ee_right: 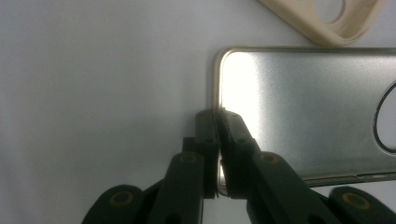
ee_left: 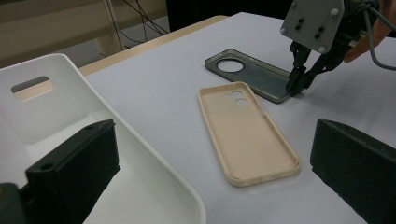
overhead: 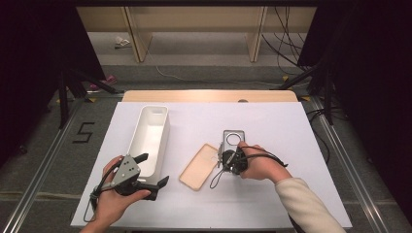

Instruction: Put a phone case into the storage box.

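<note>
While L hand-held gripper [overhead: 154,171] rests wide open by bin [overhead: 145,141], R hand-held gripper [ee_right: 217,116] pinches grey case [ee_right: 303,112] edge.

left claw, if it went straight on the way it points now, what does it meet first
Probably the beige phone case: it lies flat on the table right ahead between the open left claw and the grey case. The white bin sits just off to one side; depth is hard to judge.

A black numeral "5" is marked on the grey floor [overhead: 83,132].
</note>
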Demonstrator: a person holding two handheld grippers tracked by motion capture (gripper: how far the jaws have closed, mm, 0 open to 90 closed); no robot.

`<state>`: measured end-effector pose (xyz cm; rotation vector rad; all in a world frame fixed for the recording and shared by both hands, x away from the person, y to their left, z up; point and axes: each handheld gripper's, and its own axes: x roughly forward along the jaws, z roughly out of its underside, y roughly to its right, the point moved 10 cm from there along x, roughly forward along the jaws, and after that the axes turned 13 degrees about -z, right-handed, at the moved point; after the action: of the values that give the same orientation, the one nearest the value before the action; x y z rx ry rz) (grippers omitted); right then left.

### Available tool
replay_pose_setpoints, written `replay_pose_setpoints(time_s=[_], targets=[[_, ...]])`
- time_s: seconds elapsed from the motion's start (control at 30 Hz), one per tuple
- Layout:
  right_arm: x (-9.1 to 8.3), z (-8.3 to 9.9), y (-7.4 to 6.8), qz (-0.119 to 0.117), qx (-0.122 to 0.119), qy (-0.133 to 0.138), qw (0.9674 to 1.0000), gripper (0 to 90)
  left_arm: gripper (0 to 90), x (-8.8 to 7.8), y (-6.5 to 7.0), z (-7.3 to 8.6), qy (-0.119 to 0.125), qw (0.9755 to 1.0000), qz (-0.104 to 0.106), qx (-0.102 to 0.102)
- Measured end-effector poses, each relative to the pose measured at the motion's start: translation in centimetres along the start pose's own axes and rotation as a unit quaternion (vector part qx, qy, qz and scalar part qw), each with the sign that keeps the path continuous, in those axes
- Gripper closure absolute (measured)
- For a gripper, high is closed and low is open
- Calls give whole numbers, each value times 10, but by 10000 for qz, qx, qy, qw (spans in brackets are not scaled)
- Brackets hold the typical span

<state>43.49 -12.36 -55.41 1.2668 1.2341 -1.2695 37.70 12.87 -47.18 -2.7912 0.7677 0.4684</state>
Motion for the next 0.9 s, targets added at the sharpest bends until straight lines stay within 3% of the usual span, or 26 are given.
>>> replay_pose_setpoints(time_s=[0.53, 0.67, 0.9], targets=[[-8, 3, 2, 173, -88, 134, 9997, 875, 9, -1, 0, 0, 6, 10000, 8, -19], [-10, 4, -1, 133, -68, 307, 9994, 876, 10, 0, 0, 0, 9, 10000, 5, -21], [-22, 8, 1, 364, -41, 714, 9968, 874, 12, 0, 1, -1, 25, 10000, 8, -24]])
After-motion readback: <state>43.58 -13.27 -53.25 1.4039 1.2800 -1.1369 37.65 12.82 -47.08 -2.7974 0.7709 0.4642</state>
